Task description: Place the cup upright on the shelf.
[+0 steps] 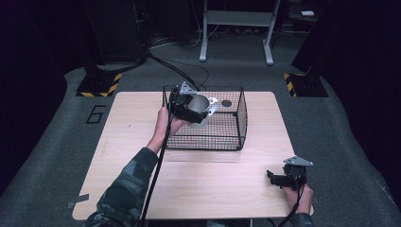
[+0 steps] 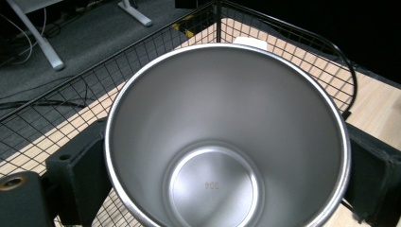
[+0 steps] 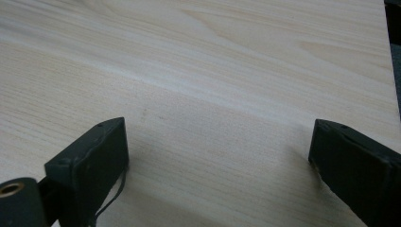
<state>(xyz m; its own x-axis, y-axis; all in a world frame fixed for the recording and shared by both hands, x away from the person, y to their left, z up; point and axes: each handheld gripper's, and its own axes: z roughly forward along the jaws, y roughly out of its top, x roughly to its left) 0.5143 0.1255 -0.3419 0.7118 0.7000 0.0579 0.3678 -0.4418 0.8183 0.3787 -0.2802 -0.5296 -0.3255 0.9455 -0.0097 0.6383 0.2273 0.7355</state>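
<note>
Left gripper (image 1: 201, 111) is raised over the left half of the black wire basket (image 1: 241, 120), which stands at the far middle of the wooden table (image 1: 127, 156). Its jaws clamp a steel cup (image 2: 227, 137) by the outer wall — one jaw on each side, as the left gripper view shows. The cup is tilted, mouth toward the camera; interior is bare metal with a small stamped mark on the bottom. In the high view the cup (image 1: 202, 112) sits above the basket's inside, not on its floor. A small white object (image 2: 250, 42) lies beyond the cup's rim, too hidden to identify.

Right gripper (image 1: 274, 178) rests low at the table's near right corner — jaws spread wide, with bare wood grain between them.
</note>
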